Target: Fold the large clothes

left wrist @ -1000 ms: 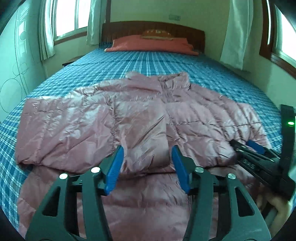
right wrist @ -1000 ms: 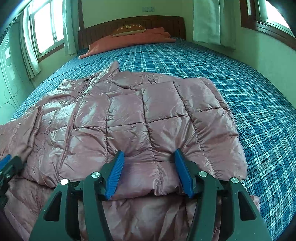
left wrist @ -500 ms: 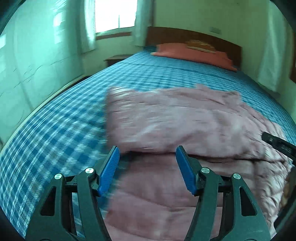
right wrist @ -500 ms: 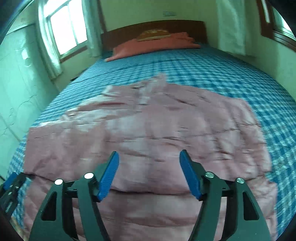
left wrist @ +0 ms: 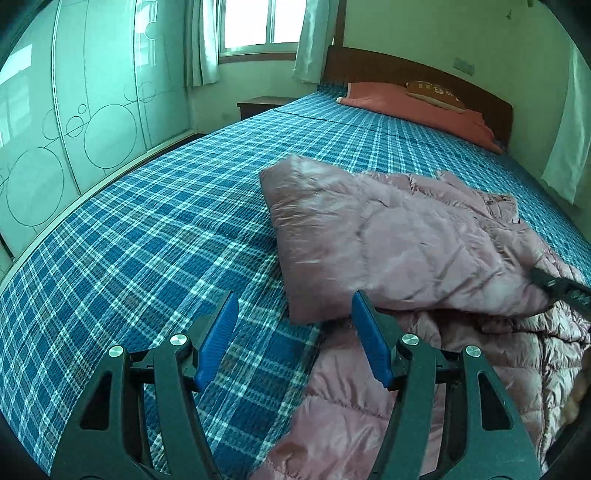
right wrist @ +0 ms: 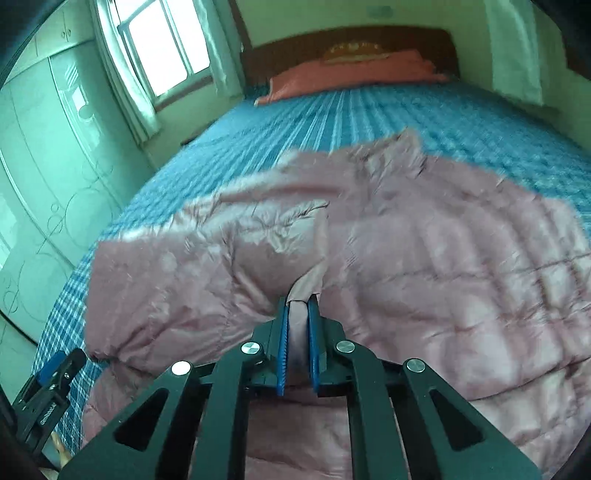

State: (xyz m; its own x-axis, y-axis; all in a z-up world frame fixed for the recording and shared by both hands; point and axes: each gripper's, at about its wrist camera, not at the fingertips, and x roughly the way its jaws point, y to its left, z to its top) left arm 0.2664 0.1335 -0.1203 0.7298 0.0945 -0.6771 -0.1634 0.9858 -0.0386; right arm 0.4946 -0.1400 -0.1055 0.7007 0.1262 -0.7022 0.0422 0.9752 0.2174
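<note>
A pink quilted puffer jacket (left wrist: 399, 236) lies spread on the blue plaid bed (left wrist: 155, 236); it also fills the right wrist view (right wrist: 424, 258). My left gripper (left wrist: 291, 317) is open and empty, low over the bedspread at the jacket's left sleeve end. It shows at the lower left of the right wrist view (right wrist: 55, 365). My right gripper (right wrist: 298, 314) is shut on a fold of jacket fabric near the middle of the jacket. Its tip shows at the right edge of the left wrist view (left wrist: 561, 290).
Red pillows (left wrist: 413, 99) lie against a dark wooden headboard (left wrist: 424, 74) at the far end. A pale green wardrobe wall (left wrist: 74, 122) runs along the left of the bed. A small nightstand (left wrist: 258, 105) stands under the curtained window (left wrist: 258, 22).
My right gripper closed on a fold of the jacket. My left gripper moved left to the sleeve end, still open. The views swung left.
</note>
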